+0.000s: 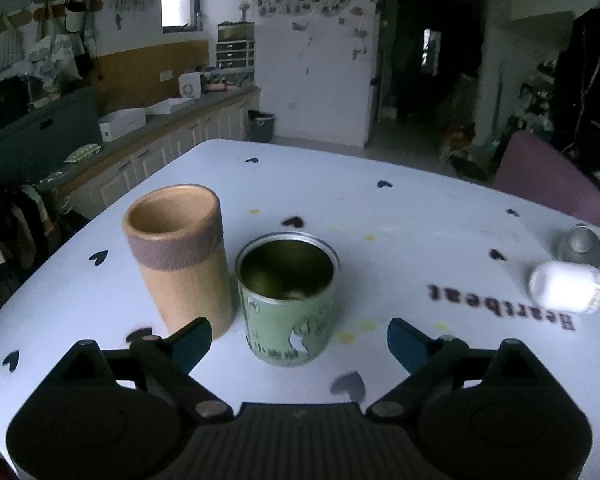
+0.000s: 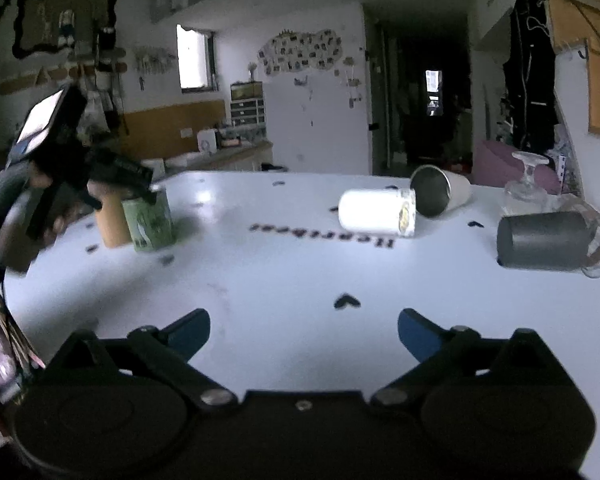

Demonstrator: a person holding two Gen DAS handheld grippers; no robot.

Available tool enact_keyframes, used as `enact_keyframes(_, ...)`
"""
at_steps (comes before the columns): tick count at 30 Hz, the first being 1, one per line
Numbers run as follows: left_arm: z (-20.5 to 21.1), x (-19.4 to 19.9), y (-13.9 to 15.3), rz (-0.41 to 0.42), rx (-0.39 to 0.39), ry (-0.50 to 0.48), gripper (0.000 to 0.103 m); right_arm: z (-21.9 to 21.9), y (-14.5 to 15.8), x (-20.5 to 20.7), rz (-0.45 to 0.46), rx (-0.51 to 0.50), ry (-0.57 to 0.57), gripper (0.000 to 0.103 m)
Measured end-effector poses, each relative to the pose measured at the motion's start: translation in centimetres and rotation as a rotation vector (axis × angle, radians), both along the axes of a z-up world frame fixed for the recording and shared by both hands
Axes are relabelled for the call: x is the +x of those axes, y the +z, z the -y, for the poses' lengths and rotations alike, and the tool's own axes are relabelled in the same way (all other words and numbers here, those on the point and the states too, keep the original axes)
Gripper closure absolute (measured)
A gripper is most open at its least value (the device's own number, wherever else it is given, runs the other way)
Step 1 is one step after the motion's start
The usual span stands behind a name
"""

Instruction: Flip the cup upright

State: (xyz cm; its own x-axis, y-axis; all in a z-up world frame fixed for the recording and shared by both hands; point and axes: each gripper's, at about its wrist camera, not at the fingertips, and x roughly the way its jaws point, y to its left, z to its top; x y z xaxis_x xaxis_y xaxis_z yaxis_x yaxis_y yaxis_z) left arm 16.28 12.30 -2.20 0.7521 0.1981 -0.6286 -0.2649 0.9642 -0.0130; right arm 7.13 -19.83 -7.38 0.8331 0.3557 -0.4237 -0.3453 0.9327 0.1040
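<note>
White tabletop [image 2: 260,280] scattered with black hearts held a white cylindrical cup [image 2: 376,211] lying on its side, long axis left to right, far ahead of the empty, spread right gripper [image 2: 303,330], nearer than the spread left gripper [image 1: 299,340].

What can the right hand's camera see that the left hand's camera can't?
Only the right wrist view shows the grey cup lying on its side, an upside-down glass, and the left gripper from outside. Only the left wrist view looks down into the green tin and shows the wooden cup standing mouth up. Both show the white cup and steel cup lying tipped over on the white table.
</note>
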Motion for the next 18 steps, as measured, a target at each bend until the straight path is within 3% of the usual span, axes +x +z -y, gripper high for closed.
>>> enact_keyframes(8,1.4,-5.3,1.2,0.087,0.023,0.003,0.008,-0.7,1.7,1.2,0.020,0.006,-0.008,0.000)
enact_keyframes(18,2.8,-10.7,1.0,0.122,0.037,0.003,0.000,-1.7,2.1,1.4,0.056,-0.012,0.018,0.000)
